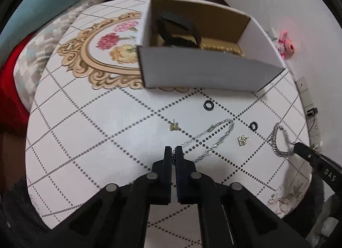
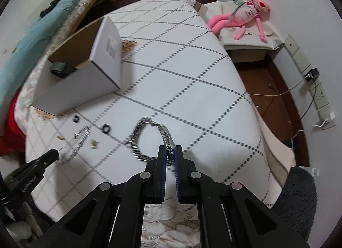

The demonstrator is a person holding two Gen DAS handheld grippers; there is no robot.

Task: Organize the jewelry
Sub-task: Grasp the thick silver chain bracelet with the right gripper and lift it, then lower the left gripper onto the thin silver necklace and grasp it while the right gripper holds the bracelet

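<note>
Left wrist view showed the left hand-held gripper pinching a thin chain on the counter; the right hand-held gripper pinched a thick chain. A box already held some pieces. Two rings and two earrings were left, so the task looked roughly midway.

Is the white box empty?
No, the left wrist view shows a black band and a gold chain lying inside the box.
</note>
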